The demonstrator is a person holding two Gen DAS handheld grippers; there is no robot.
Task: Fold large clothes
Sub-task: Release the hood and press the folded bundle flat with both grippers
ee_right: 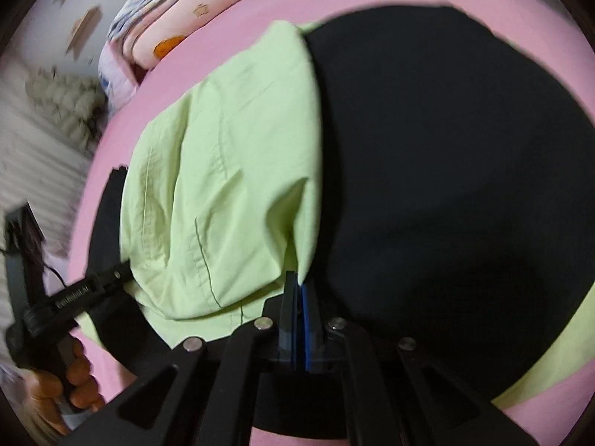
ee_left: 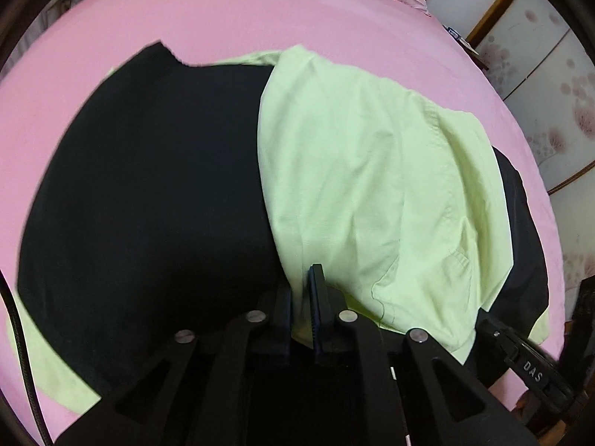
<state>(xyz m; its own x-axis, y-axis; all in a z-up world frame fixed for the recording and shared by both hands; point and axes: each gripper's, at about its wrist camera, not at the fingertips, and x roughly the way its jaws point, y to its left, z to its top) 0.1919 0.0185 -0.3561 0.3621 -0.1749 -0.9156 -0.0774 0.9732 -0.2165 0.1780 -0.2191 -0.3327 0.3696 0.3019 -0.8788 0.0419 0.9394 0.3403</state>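
A light green garment [ee_left: 357, 178] lies on the pink bed, folded over a large black cloth [ee_left: 148, 193] that covers its other half. My left gripper [ee_left: 299, 282] is shut on the near edge of the green fold. In the right wrist view the same green garment [ee_right: 223, 186] lies left of the black cloth [ee_right: 446, 186], and my right gripper [ee_right: 297, 282] is shut on a corner of the green fold. The other gripper [ee_right: 96, 286] shows at the left, pinching the green edge.
The pink bed sheet [ee_left: 230, 11] surrounds the clothes. Pillows and patterned bedding [ee_right: 174, 11] lie at the bed's head. A flowered wall panel [ee_left: 550, 85] stands to the right of the bed. A hand [ee_right: 63, 383] holds the other gripper's handle.
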